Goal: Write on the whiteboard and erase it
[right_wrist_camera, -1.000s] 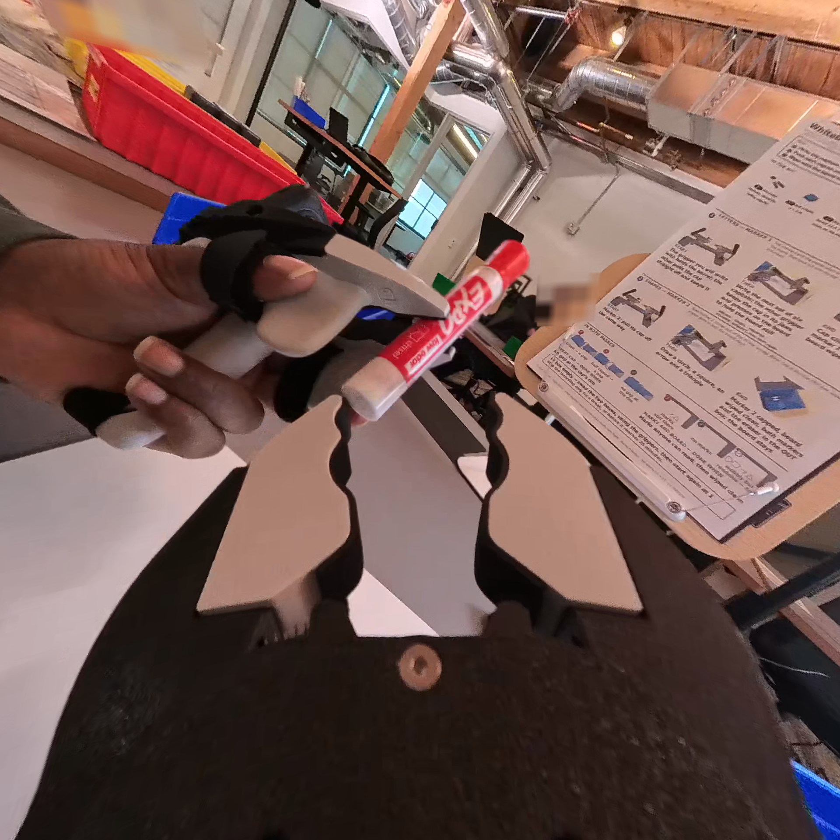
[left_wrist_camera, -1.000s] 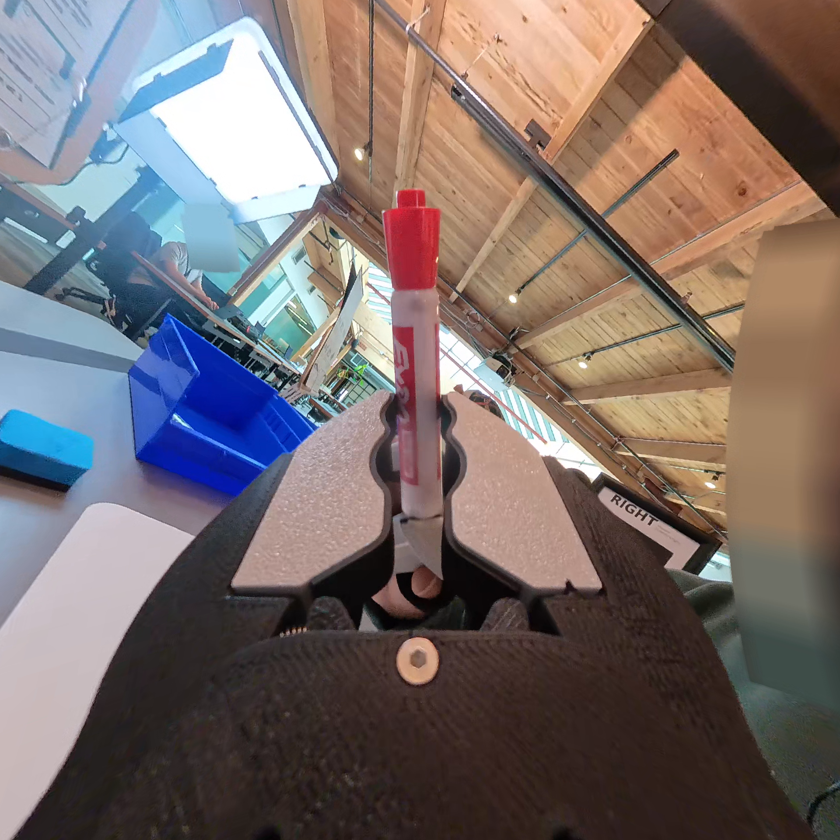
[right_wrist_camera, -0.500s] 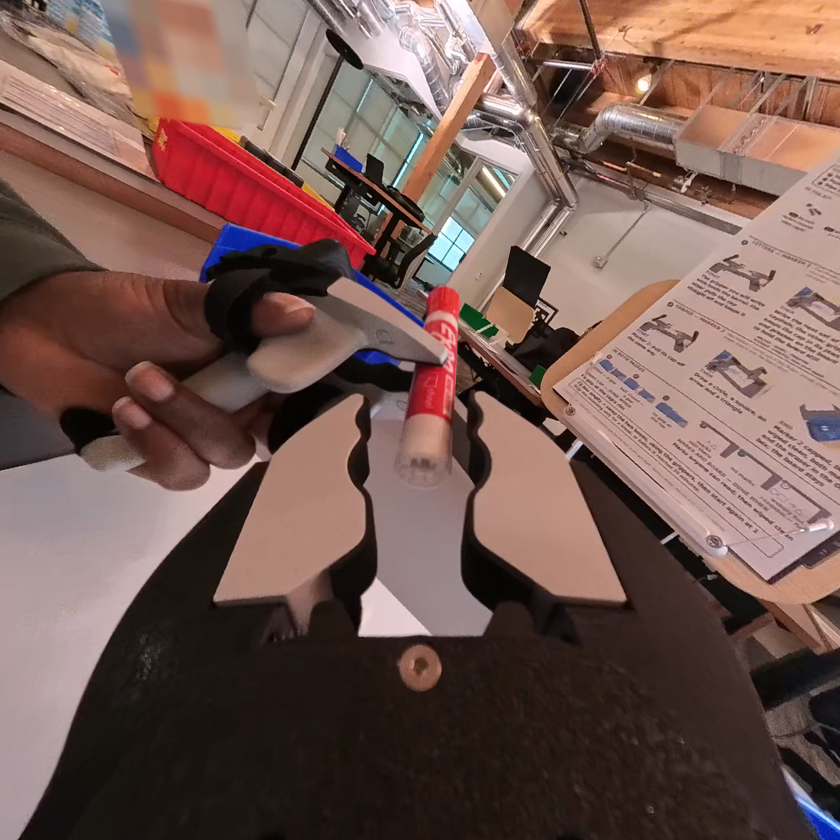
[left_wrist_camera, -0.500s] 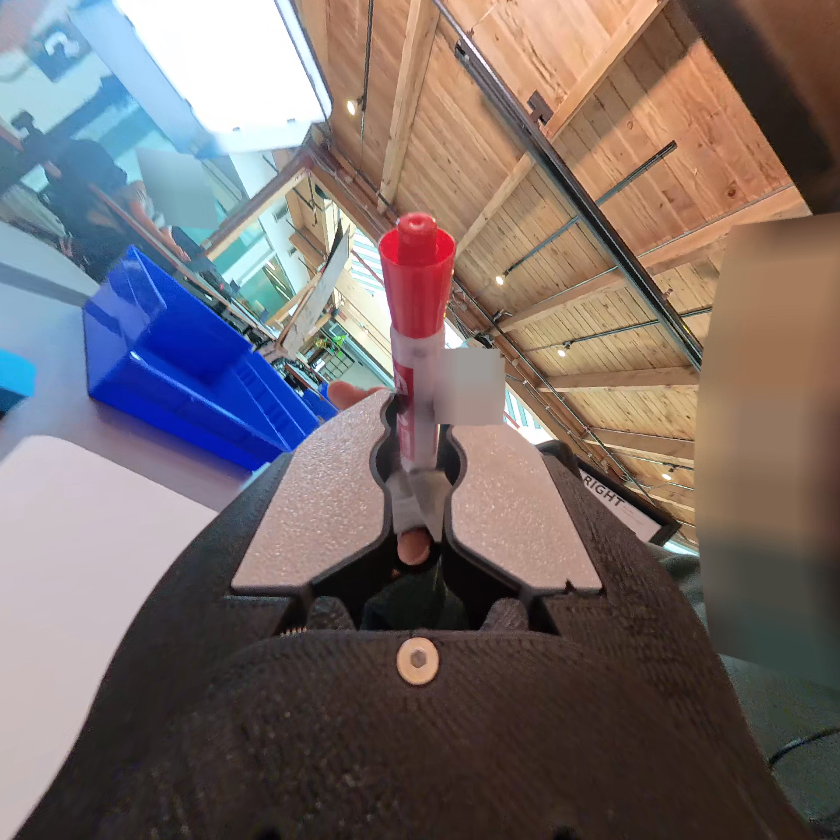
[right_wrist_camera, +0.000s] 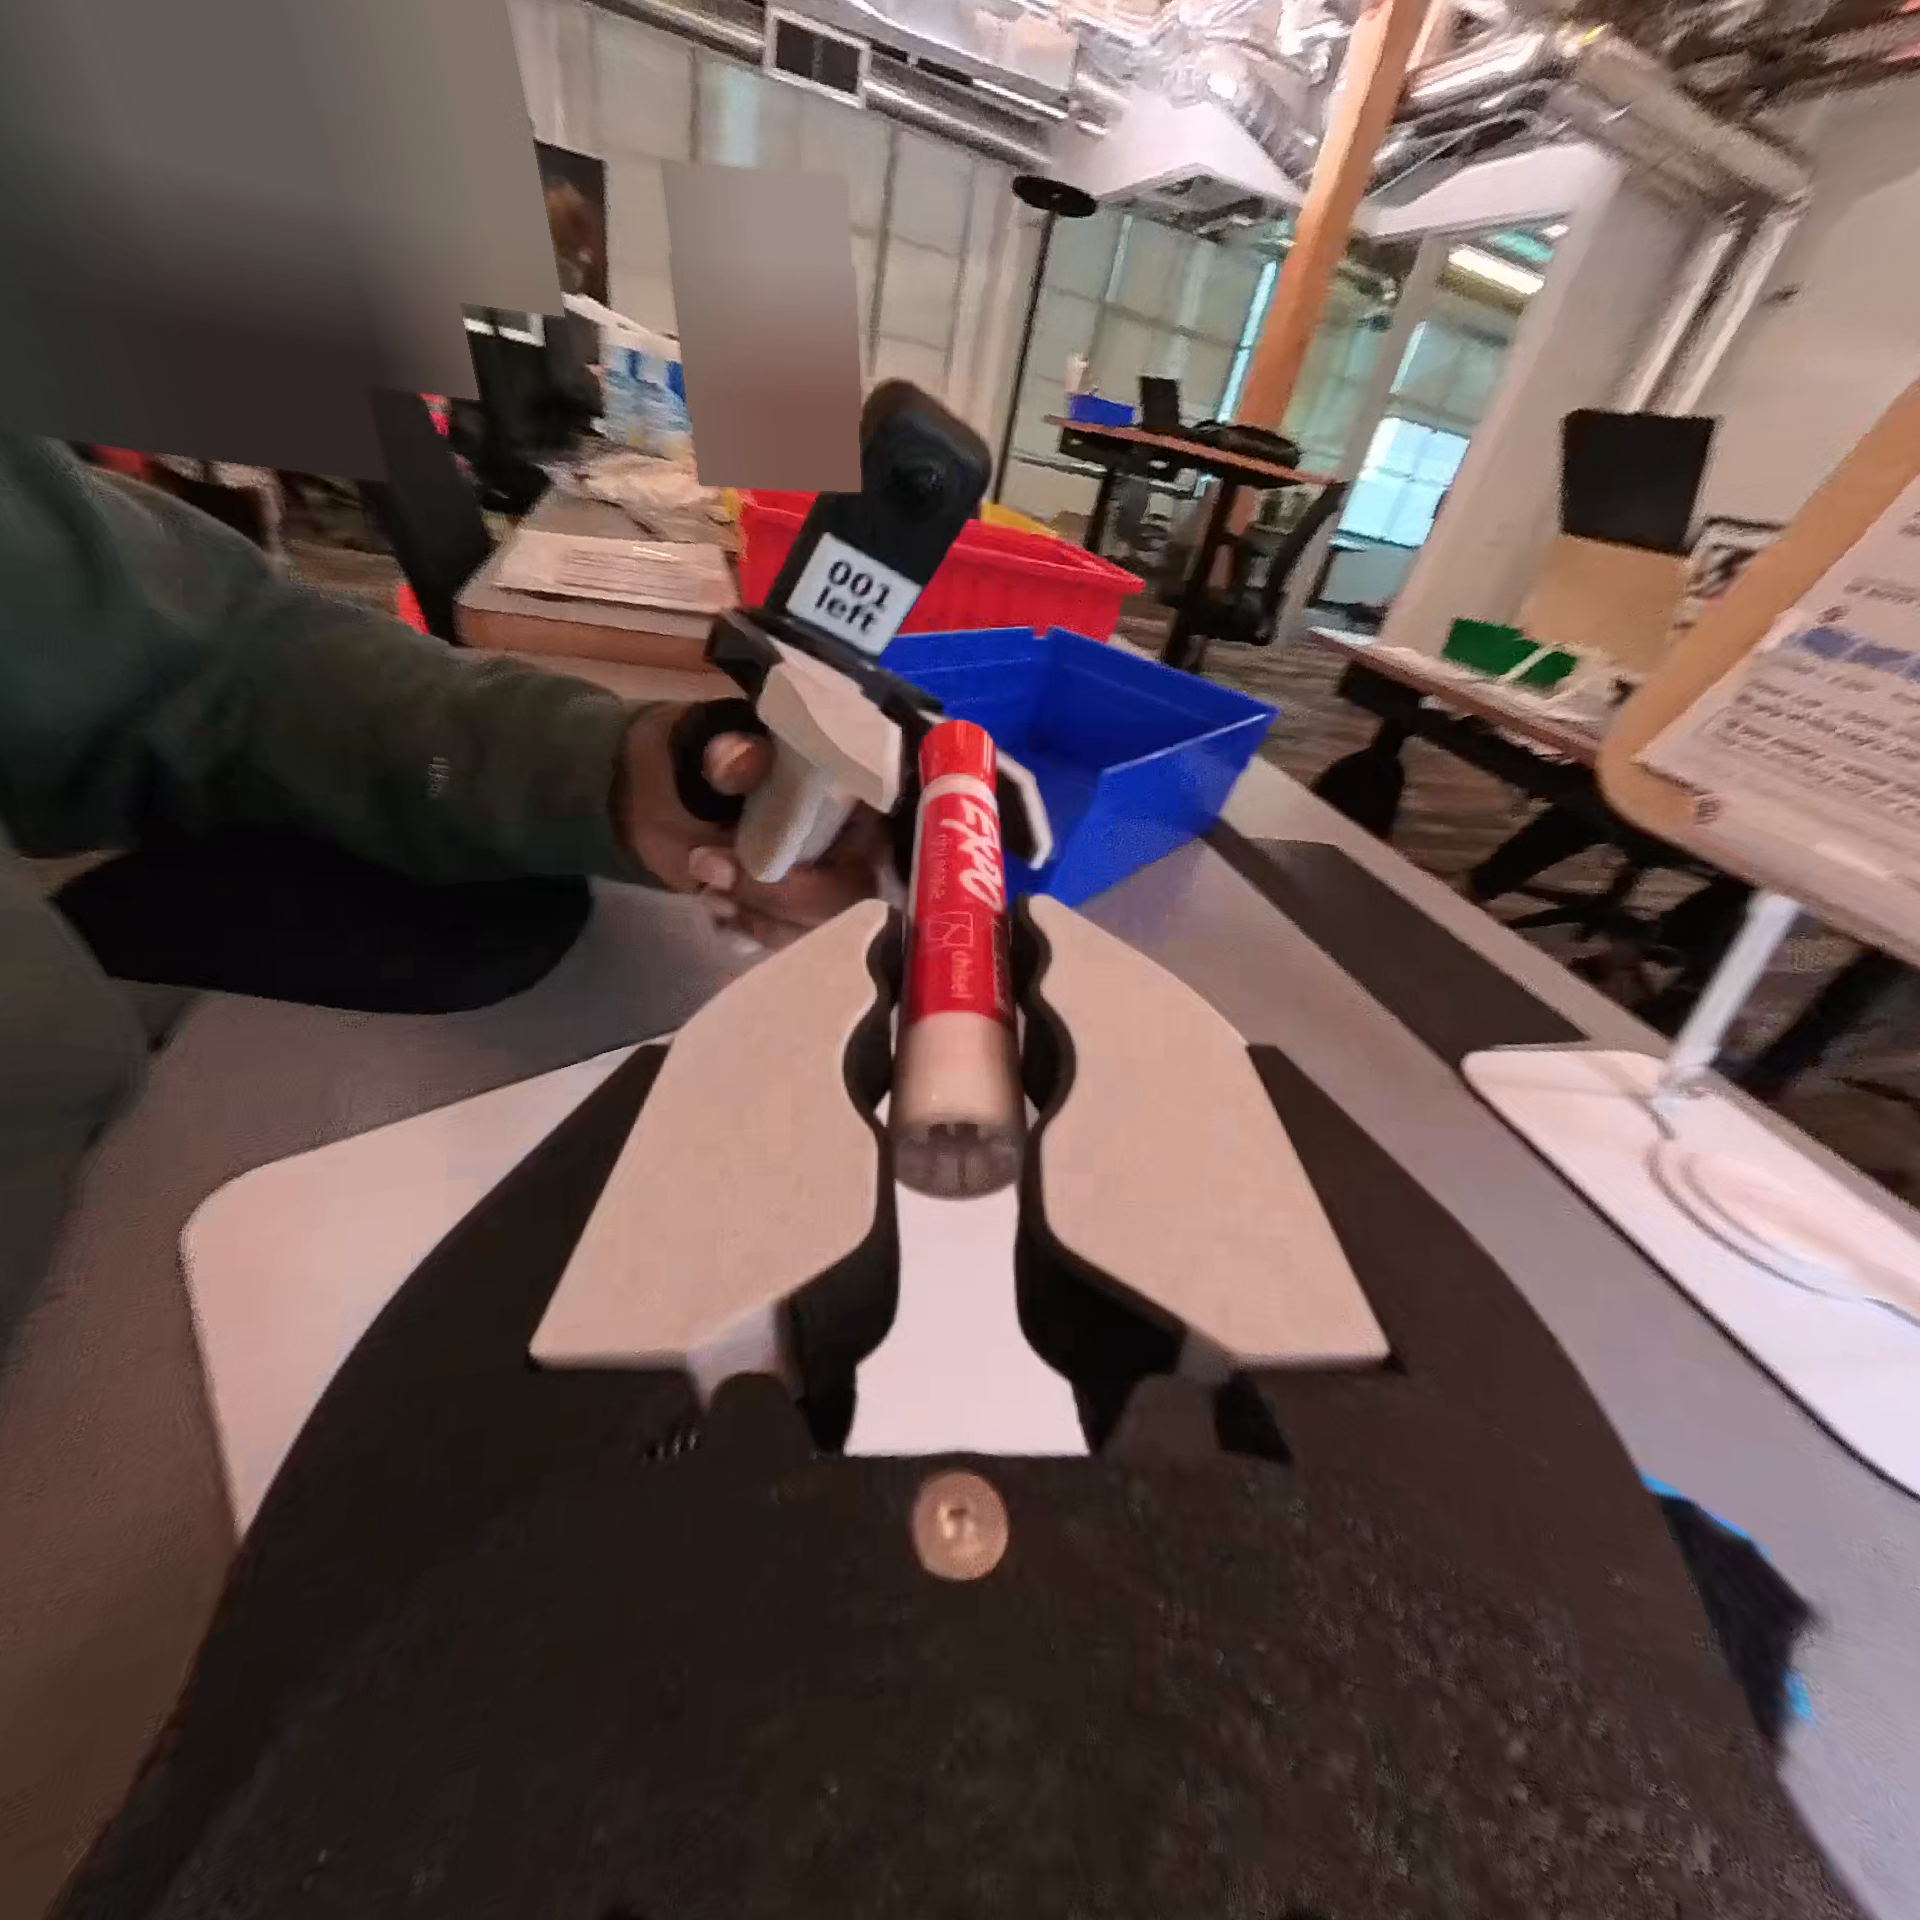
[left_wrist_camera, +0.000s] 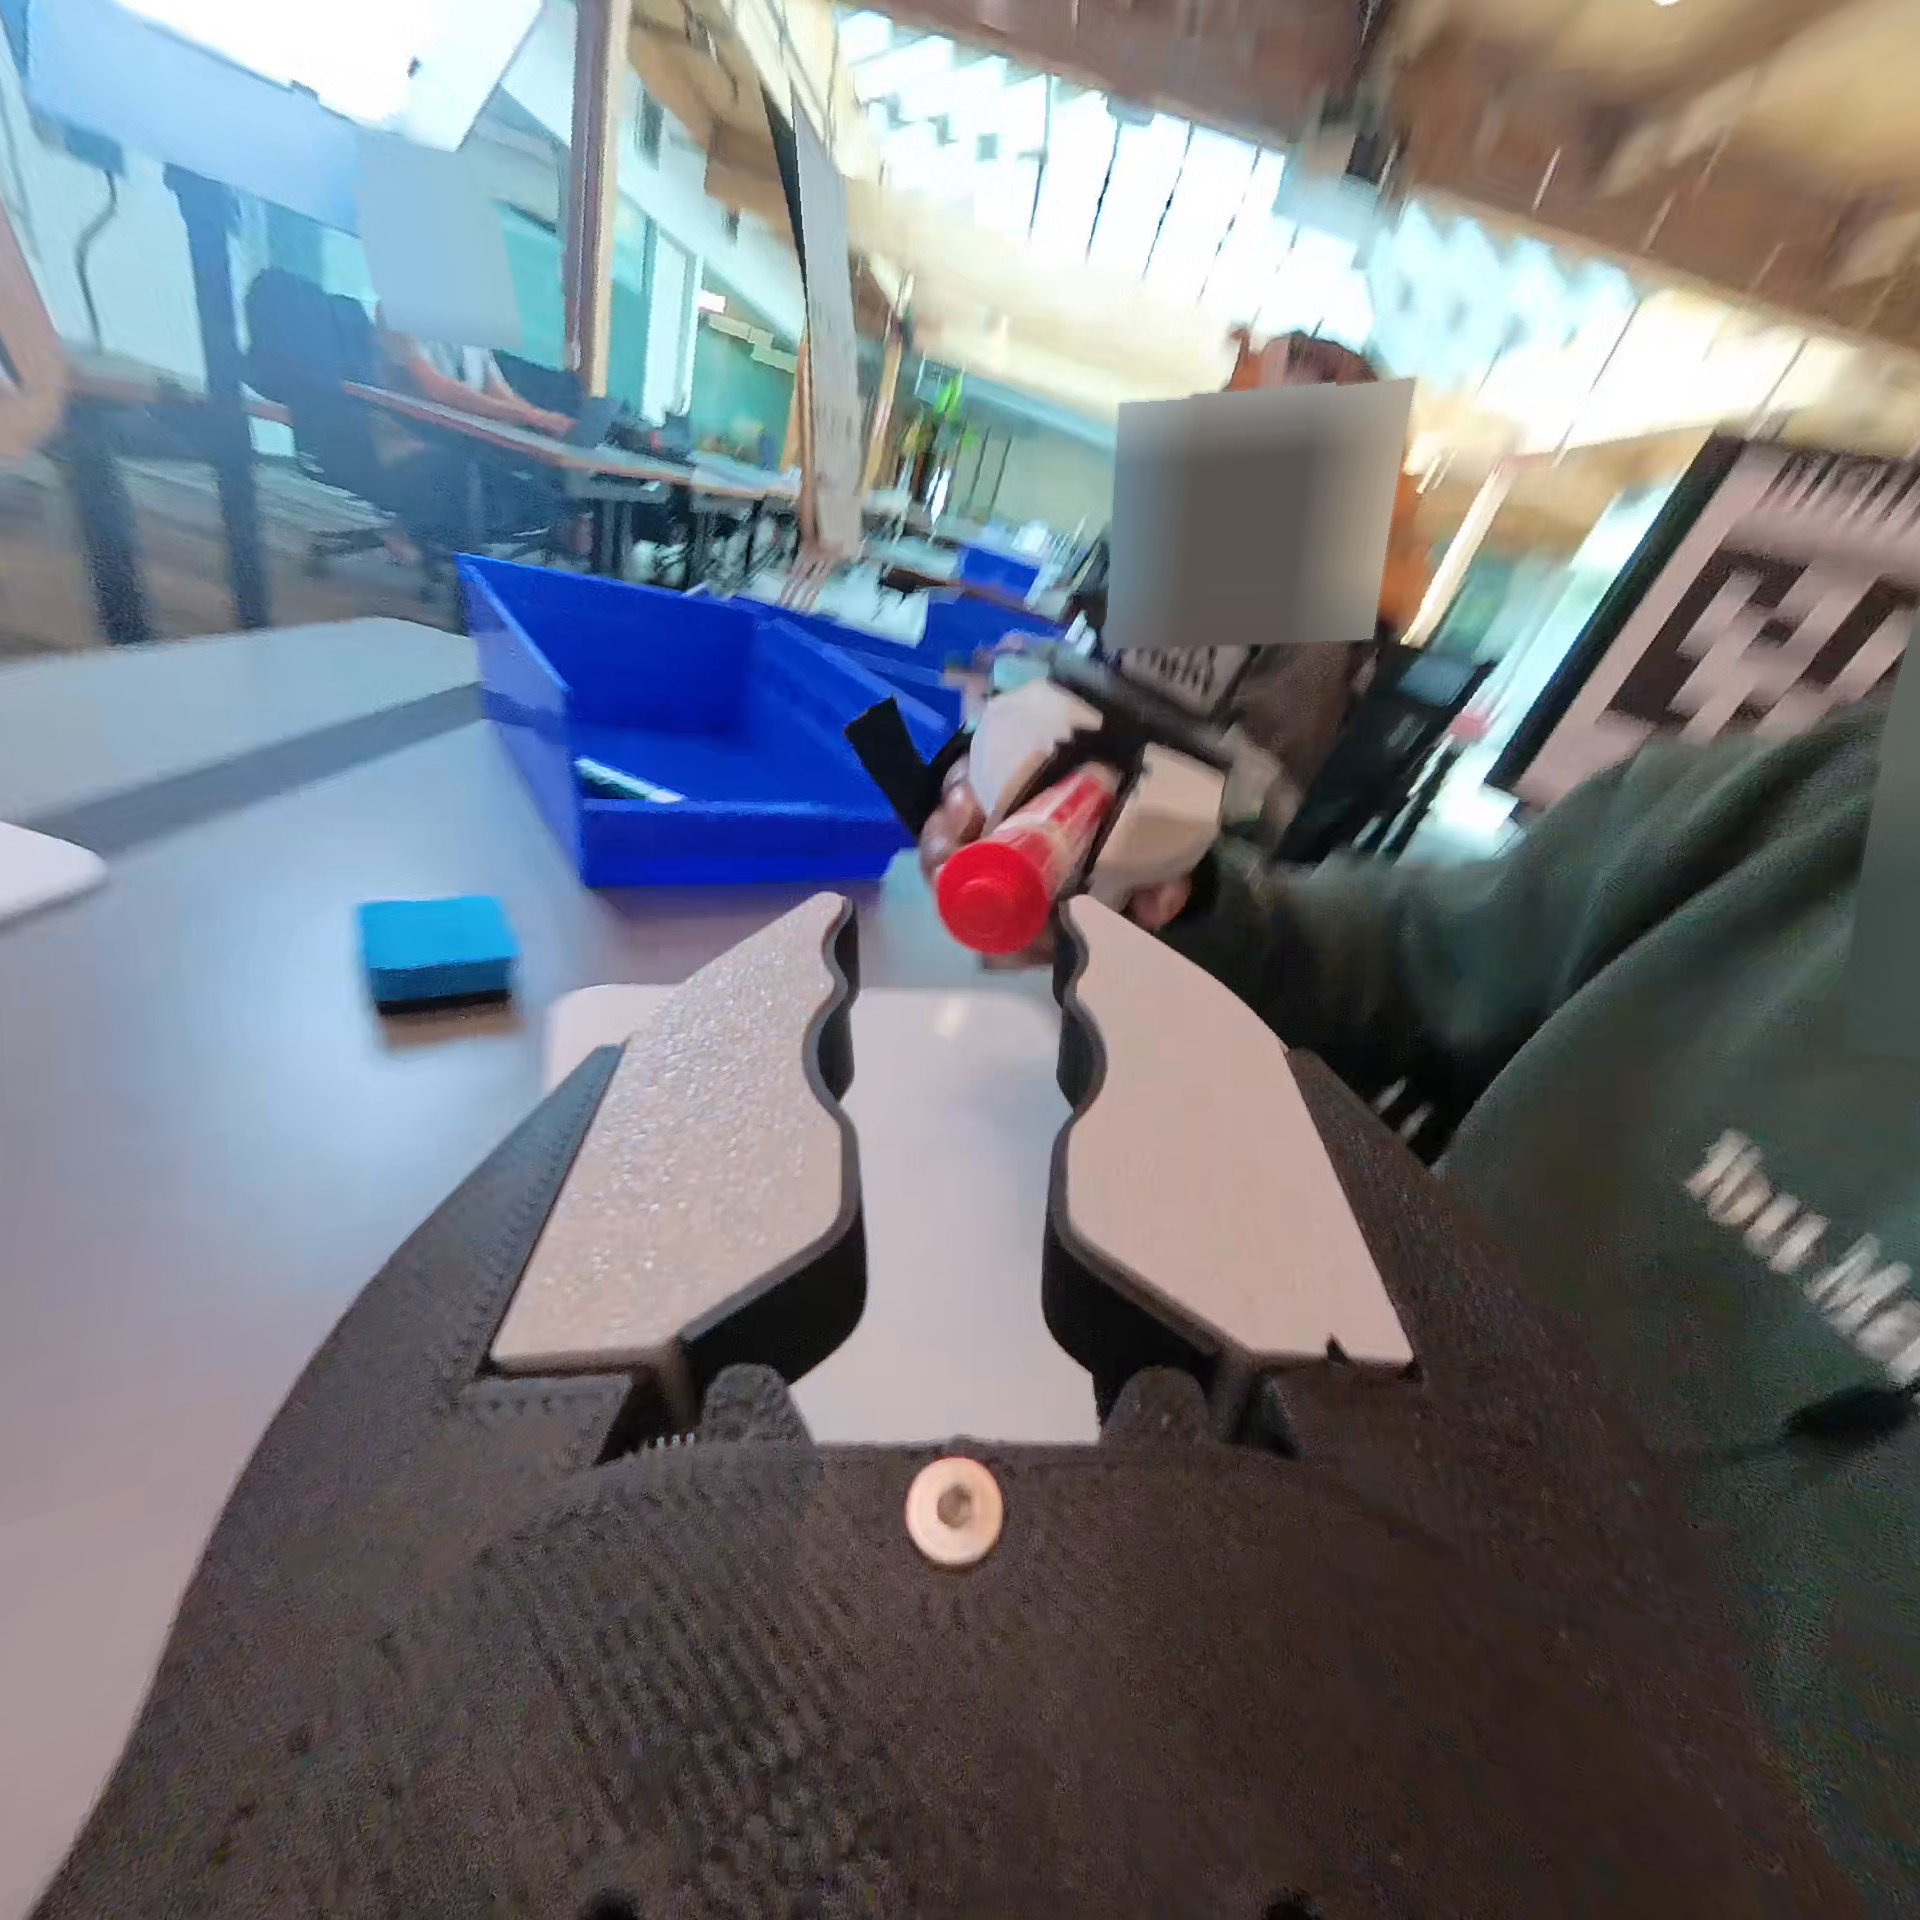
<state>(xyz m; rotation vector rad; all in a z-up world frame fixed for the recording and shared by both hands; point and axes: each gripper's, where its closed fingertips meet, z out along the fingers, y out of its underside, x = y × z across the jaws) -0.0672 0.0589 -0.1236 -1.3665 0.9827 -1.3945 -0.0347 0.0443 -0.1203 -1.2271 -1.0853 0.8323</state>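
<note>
A red-capped dry-erase marker (right_wrist_camera: 954, 966) sits between the fingers of my right gripper (right_wrist_camera: 954, 914), which is shut on its barrel, cap pointing away. In the left wrist view the marker's cap (left_wrist_camera: 987, 899) points at the camera just past my left gripper (left_wrist_camera: 956, 920). The left gripper is open and empty. The white whiteboard (left_wrist_camera: 956, 1143) lies flat on the grey table under both grippers and also shows in the right wrist view (right_wrist_camera: 312, 1247). A blue eraser (left_wrist_camera: 436, 951) lies on the table left of the whiteboard.
A blue bin (left_wrist_camera: 707, 769) stands on the table beyond the whiteboard and also shows in the right wrist view (right_wrist_camera: 1101, 748). A red bin (right_wrist_camera: 1018, 592) is behind it. An instruction sheet on a stand (right_wrist_camera: 1787, 686) with a white base (right_wrist_camera: 1662, 1195) is at right.
The marker has passed from the left gripper to the right. The left gripper opened and tipped down toward the table. The right gripper closed on the barrel.
</note>
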